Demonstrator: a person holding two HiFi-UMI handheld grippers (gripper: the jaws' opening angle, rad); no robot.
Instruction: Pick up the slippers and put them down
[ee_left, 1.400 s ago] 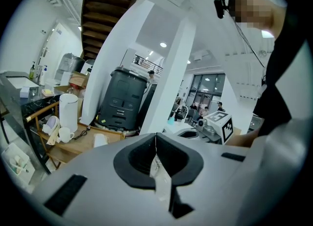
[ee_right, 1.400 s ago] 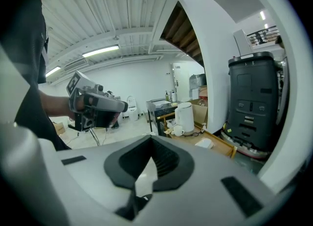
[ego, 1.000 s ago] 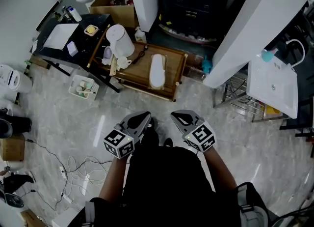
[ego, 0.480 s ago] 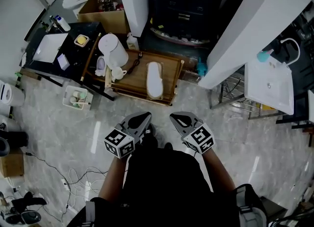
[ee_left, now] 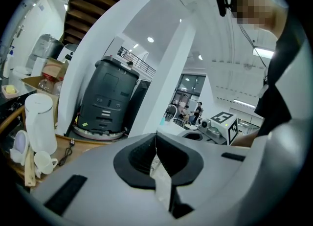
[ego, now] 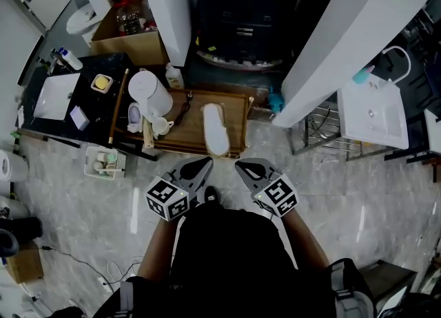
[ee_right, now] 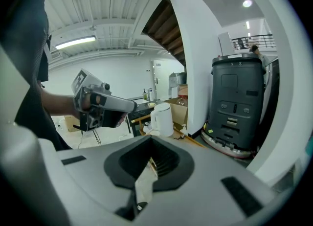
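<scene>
Reaching the slipper is the step right now, I think. It lies flat on the low wood table, just ahead of both tools, and nothing touches it. I can see only one slipper.

The left gripper and the right gripper are both closed tight, with nothing in them. To do this well, one of them should open wide first. Then it should come down over the slipper's side and squeeze the soft edge. It should stay away from the white jug and the small cup at the table's left end.

The head view shows the slipper. The gripper views do not, because the big grey tool bodies hide it. But they show each pair of jaws meeting with no gap.
</scene>
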